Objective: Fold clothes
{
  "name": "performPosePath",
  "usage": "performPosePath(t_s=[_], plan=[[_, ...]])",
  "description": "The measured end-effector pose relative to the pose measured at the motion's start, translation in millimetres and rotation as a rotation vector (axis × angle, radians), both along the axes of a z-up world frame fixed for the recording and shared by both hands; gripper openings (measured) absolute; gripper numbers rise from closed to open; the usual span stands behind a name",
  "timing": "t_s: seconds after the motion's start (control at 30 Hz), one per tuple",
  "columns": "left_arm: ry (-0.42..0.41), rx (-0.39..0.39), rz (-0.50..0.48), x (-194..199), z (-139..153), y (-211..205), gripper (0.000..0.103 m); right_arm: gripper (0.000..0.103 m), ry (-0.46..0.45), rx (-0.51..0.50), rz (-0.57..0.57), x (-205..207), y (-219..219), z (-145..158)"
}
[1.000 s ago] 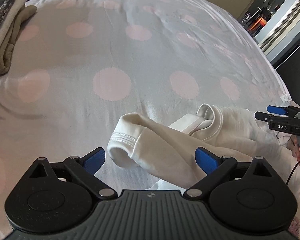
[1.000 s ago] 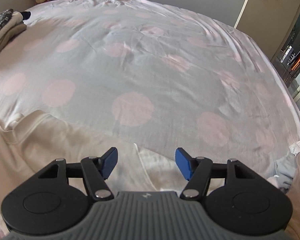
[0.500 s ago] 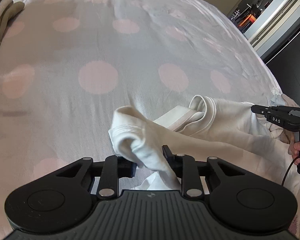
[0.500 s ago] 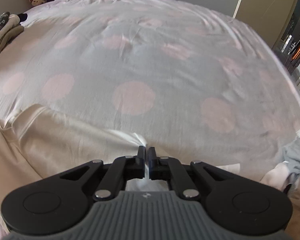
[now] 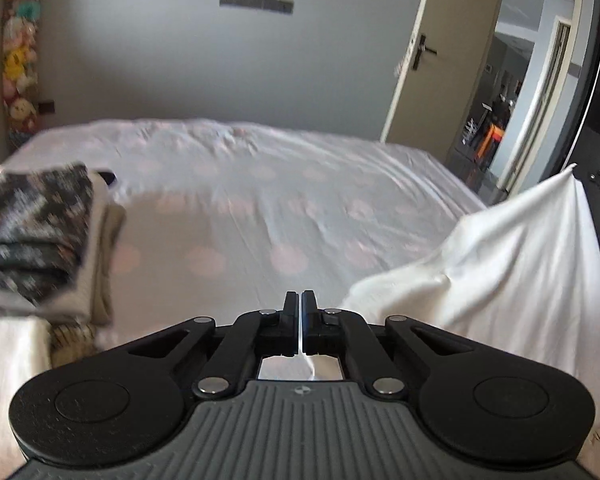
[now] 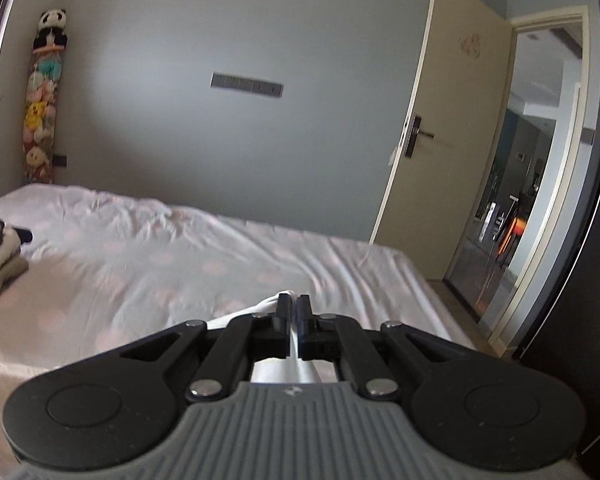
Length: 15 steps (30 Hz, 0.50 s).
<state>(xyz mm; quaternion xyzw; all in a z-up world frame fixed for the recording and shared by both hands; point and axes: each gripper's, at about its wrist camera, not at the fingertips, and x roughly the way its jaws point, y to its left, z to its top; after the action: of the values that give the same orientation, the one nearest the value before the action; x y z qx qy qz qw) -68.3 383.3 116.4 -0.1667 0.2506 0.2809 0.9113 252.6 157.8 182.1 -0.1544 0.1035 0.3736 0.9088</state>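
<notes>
while both grippers pinch white garment point(image 5: 500, 264), raised, above bed point(image 5: 260, 200)

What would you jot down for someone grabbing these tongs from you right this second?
Left tongs: shut on the white garment, cloth pinched thin between them.
Right tongs: shut on another part of the same garment, lifted above the dotted bed.
Done: garment picked up at two points; a folded stack sits at the bed's left.
Left: spread it flat, fold it, add it to the stack.

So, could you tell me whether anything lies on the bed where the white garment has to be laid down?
Nothing visible does: the bedsheet ahead is bare. The folded pile sits off to the left, clear of the garment held by both grippers.
</notes>
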Motion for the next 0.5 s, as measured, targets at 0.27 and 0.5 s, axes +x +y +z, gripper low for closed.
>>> performPosePath(t_s=[0.27,0.5], plan=[[-0.061,0.106,-0.035,-37.8,104.2,-11.6,0.001,0.004,-0.129,0.075,0.077,-63.4,6.5,104.6],[-0.014,0.045,-0.104,-56.9,60.9,-38.6,0.046,0.004,-0.058,0.027,0.107,-88.7,-0.4,86.7]])
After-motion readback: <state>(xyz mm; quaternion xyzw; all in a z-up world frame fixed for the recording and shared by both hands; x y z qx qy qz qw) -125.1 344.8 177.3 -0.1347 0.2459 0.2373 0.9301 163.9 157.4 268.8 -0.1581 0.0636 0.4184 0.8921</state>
